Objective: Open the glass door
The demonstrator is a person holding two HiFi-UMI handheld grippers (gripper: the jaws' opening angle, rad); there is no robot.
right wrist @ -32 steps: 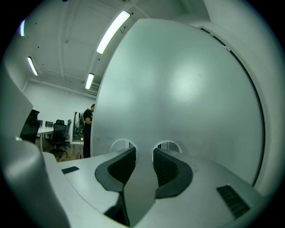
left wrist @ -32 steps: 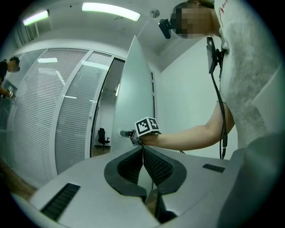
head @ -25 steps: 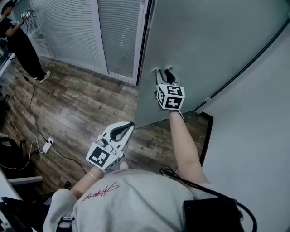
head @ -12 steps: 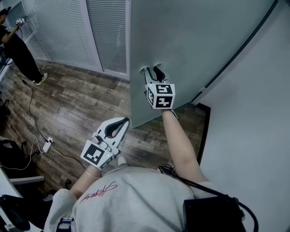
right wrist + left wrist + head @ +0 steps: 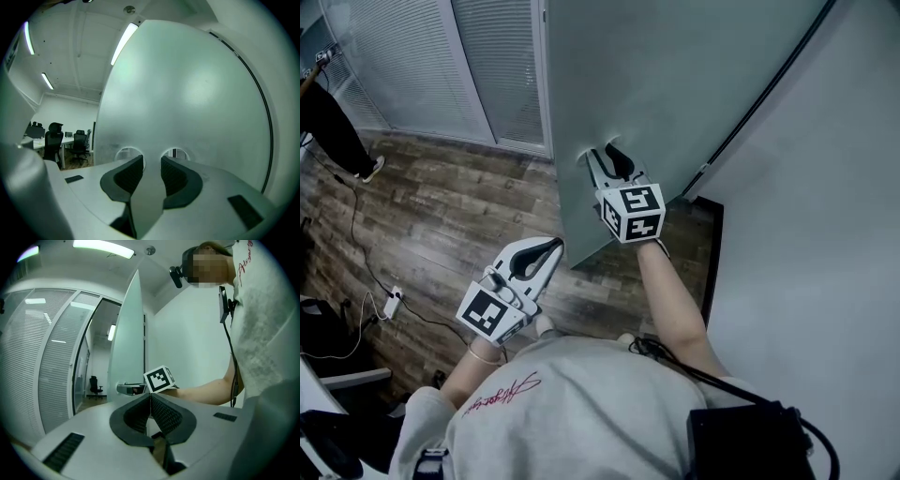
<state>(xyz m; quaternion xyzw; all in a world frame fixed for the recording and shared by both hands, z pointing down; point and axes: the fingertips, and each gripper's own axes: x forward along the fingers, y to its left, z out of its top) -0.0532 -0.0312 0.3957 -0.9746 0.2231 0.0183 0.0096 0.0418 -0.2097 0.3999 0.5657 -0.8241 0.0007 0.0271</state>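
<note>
**Fingers (image 5: 126,176) spread on one side, pinched shut on the other**

Holds the right white two-jaw gripper (image 5: 602,155) level, black ribbed pads apart with nothing between them. Tips close up against the face of the tall, pale grey-green frosted glass door (image 5: 675,84); touching or just short, cannot tell. Two round clear spots (image 5: 129,153) in the frosting just behind those tips.

Carries the left white two-jaw gripper (image 5: 553,247) nearer and to the left, well apart from the door. Pads closed on each other, empty.

Door partly swung open, filling the far centre, with its free edge to the left and a thin black strip (image 5: 759,94) along its right side. Blank white wall (image 5: 825,234) down the whole right. Brown wood-plank floor (image 5: 441,206) to the left and under the door's bottom edge. Grey slatted glass partition (image 5: 403,66) at the far left.

Nearest of all, a grey T-shirt with red script (image 5: 572,412), a black boxy pack (image 5: 750,445) at its right and a black cable (image 5: 675,366) looping over the shoulder. Second person in black clothes (image 5: 328,122) at the far left edge. Black office chairs (image 5: 54,136) past the door's left edge.

Black-and-white marker cube (image 5: 631,212) on the right gripper's near end, and another (image 5: 492,314) on the left. White power strip (image 5: 392,303) on the floor at the near left, a dark cord trailing from it.
</note>
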